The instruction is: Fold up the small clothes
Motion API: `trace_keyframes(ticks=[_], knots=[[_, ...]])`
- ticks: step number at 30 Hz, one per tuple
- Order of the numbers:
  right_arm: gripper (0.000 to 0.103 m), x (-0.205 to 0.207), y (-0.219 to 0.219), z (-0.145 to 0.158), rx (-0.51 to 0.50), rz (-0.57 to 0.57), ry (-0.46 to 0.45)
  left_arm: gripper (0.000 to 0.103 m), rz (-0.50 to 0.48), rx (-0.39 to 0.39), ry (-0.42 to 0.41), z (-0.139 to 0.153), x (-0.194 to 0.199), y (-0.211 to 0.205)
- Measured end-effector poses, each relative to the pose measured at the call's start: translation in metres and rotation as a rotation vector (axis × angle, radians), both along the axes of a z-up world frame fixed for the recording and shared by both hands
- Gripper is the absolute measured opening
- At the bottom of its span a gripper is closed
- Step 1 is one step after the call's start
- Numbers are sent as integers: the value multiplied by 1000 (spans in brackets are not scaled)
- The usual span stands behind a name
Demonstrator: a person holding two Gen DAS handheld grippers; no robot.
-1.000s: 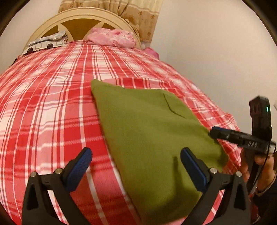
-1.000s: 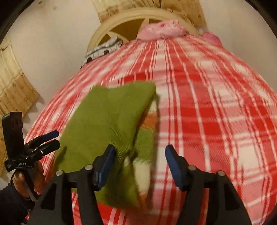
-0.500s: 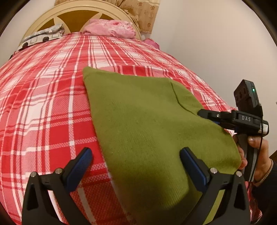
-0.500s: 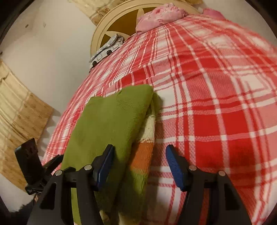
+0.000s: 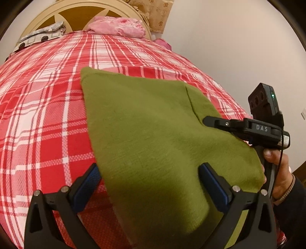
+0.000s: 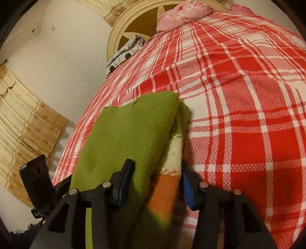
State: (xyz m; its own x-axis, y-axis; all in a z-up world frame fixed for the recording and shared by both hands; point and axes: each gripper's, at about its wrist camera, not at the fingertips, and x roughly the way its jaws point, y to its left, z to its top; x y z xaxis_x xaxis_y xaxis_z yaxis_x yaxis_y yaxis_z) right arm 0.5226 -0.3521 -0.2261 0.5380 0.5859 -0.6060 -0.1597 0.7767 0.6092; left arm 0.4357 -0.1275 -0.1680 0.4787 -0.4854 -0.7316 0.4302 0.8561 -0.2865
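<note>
A green knitted garment [image 5: 153, 124] lies folded flat on the red plaid bedspread [image 5: 44, 118]. My left gripper [image 5: 151, 182] stands wide open low over its near end, and the cloth's left edge runs between the two blue pads without touching them. In the right wrist view the same garment [image 6: 124, 134] shows a white and orange striped layer [image 6: 168, 172] along its right edge. My right gripper [image 6: 155, 185] straddles that thick folded edge and its jaws are closing, one pad on the green top and one beside the stripes. Seen from the left wrist, the right gripper [image 5: 208, 121] reaches over the garment's right side.
A cream and brown headboard [image 5: 80, 13] stands at the far end, with a pink pillow [image 5: 116, 26] and a grey patterned cloth [image 5: 40, 36] against it. A person's hand [image 5: 277, 168] holds the right gripper's handle. A white wall [image 5: 229, 38] runs close along the bed's right side, and beige curtains [image 6: 23, 122] hang to the left.
My right gripper has dropped and tilted onto the garment's striped edge, and its jaws have narrowed around it. The left gripper has sunk a little closer to the cloth and stays wide.
</note>
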Motion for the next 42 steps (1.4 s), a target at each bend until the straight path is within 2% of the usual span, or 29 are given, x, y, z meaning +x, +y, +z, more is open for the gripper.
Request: trace_keyframes(ticks=[4,6,7,11,13,15,18,23,29,42], knots=[[47,0,0,-1,-1,-1,-3,102,-22,14,-12,0,-2,-7],[44,-1,1,2,-29,-10,-4,97,-26,9,-15,1,-4,-6],[37,-2,5,4,-49,-11,-8,95,-28,4,-18,1,-5,-5],[29,-6,12,10,-68,-20,-23,79,-43,23,-65,8,-16,-6],[27,-9,10,12,-55,-34,-33,72,-46,48,-91,11,-21,-8],[26,-13,10,16,-46,-40,-44,60,-42,59,-114,16,-24,-8],[25,-19,13,23,-25,-46,-61,49,-31,67,-137,22,-29,-6],[24,-26,19,33,8,-56,-76,44,-29,62,-172,38,-47,4],[24,-46,39,49,13,-18,-89,43,-13,41,-181,52,-70,24],[24,-92,118,71,48,96,-112,43,106,27,-195,67,-125,92]])
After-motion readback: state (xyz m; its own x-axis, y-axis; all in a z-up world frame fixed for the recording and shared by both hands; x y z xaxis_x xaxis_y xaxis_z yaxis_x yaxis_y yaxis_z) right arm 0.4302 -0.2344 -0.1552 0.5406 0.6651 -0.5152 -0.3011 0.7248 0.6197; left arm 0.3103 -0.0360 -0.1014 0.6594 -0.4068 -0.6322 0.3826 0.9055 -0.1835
